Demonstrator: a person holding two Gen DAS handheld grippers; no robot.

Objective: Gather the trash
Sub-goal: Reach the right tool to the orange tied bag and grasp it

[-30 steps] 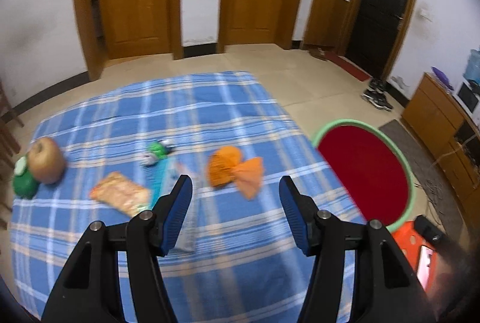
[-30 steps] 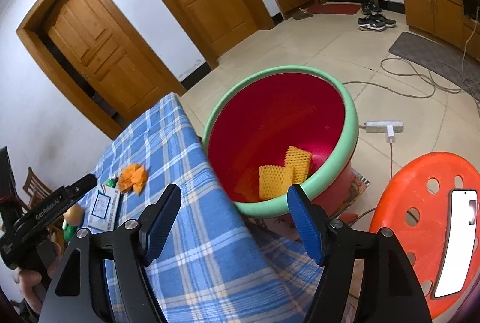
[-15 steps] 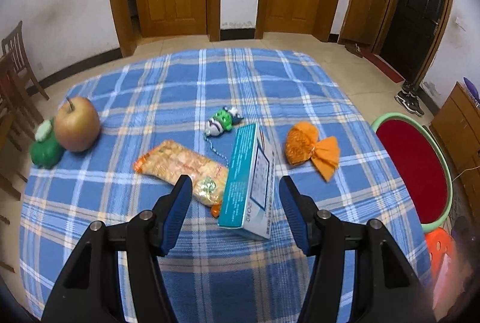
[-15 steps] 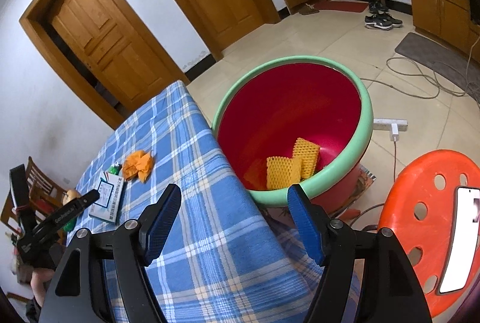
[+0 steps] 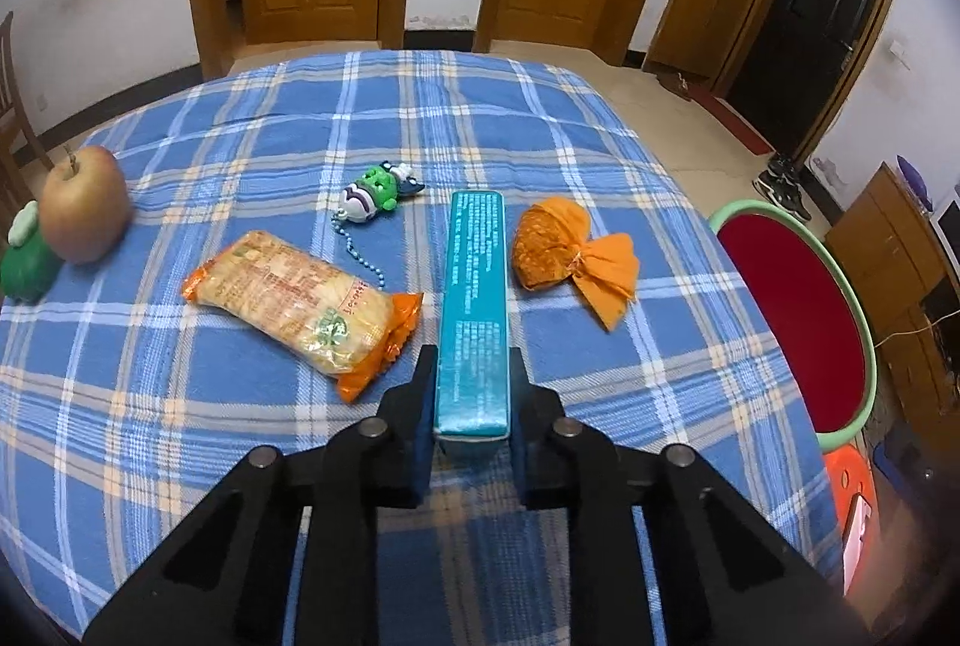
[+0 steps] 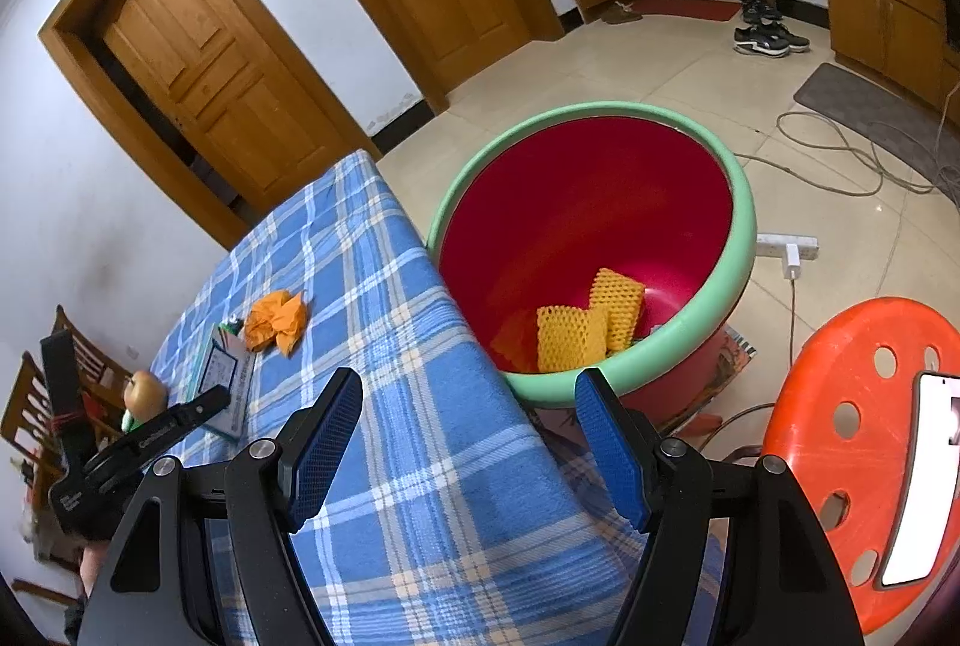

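My left gripper (image 5: 471, 364) is shut on the near end of a long teal box (image 5: 474, 286), pads pressed on both flat sides, narrow printed edge up; I cannot tell if it is clear of the cloth. Left of the box lies a snack packet (image 5: 300, 301), right of it a crumpled orange wrapper (image 5: 570, 256). The red bin with a green rim (image 6: 744, 226) stands off the table's right side and holds yellow foam nets (image 6: 588, 322). My right gripper (image 6: 468, 406) hangs open and empty over the table corner beside the bin.
A toy keychain (image 5: 375, 193), an apple (image 5: 85, 205) and a green object (image 5: 24, 256) lie on the blue plaid tablecloth (image 5: 180, 406). An orange stool (image 6: 840, 436) carrying a phone (image 6: 924, 478) stands near the bin. Cables and a power strip (image 6: 786, 247) cross the floor.
The left gripper came down onto the table and shut on the teal box, which now sits between its pads. The right gripper stayed in place, still open.
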